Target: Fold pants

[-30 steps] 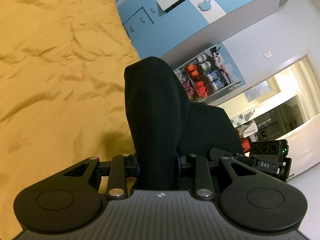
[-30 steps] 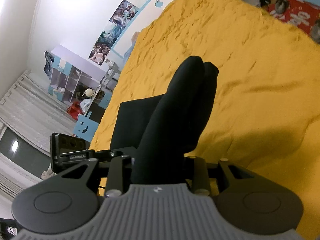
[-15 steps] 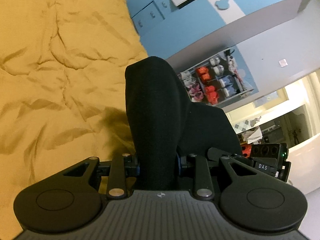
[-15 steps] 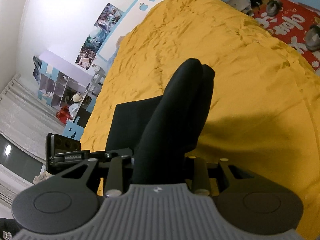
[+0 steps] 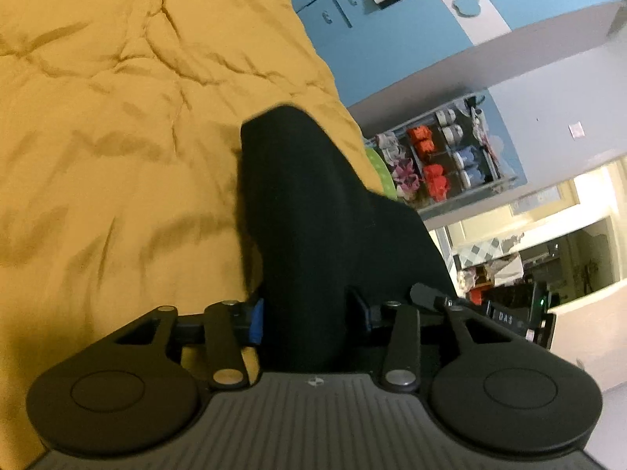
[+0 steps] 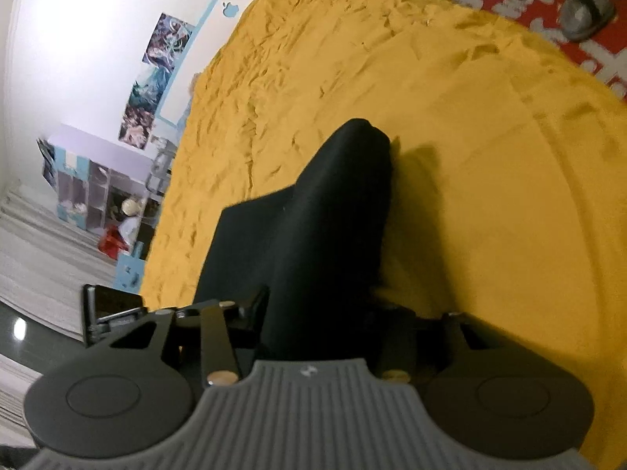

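A: Where are the pants (image 5: 313, 211) right now?

B: Up off the yellow bed (image 5: 117, 137), bunched in both tools. In the left wrist view the black cloth rises from between the fingers toward twelve o'clock, with a flat panel spreading to three o'clock. The right wrist view shows the same: a thick roll of pants (image 6: 333, 227) running up to twelve, a flat sheet off at nine.

A: And the fingers?

B: The left gripper (image 5: 309, 313) is clenched on the pants, cloth filling the gap between its blue-padded fingers. The right gripper (image 6: 317, 313) is likewise clamped on the fabric. Each seems to hold one end of the same edge, so the cloth hangs taut between them rather than sagging.

A: Why hold it that way?

B: I'd judge it's to carry a doubled edge over as one line, so the fold lands straight on the bedspread (image 6: 490, 196).

A: What's around?

B: A blue cabinet (image 5: 411, 39) at one o'clock in the left view, a red rug (image 6: 548, 8) at one in the right. The risk, I think, is uneven lowering that skews the fold.
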